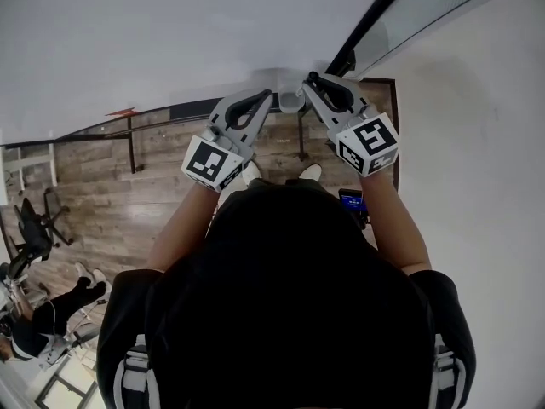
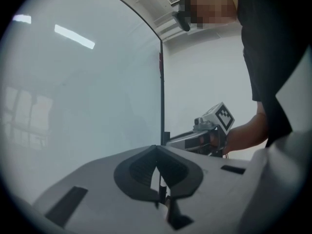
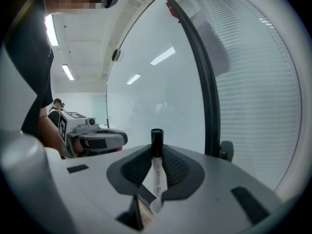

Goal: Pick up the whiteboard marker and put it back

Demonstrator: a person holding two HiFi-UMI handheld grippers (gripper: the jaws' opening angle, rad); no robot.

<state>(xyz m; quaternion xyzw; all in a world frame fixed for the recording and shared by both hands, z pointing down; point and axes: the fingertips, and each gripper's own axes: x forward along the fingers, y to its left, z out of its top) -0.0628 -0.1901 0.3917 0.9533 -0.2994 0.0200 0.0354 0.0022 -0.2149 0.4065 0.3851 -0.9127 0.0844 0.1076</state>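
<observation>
The whiteboard marker (image 3: 157, 165) stands upright between the jaws of the right gripper (image 3: 157, 147). The left gripper (image 1: 261, 102) is just beside it, on its left. The whiteboard (image 3: 156, 77) is right in front of both grippers. The board's edge bar (image 3: 204, 96) is to the right of the marker, and a window with blinds (image 3: 256, 96) lies past that bar. The floor (image 1: 128, 203) is below, with a chair (image 1: 30, 228) on it at the left.

The head view looks steeply down from above the person, the whiteboard (image 1: 170, 32) just ahead. Both gripper views sit close to the whiteboard, facing it. The left gripper view catches the right gripper (image 2: 170, 141), the right gripper view the left gripper (image 3: 123, 138); both share the whiteboard's black frame bar (image 3: 202, 82).
</observation>
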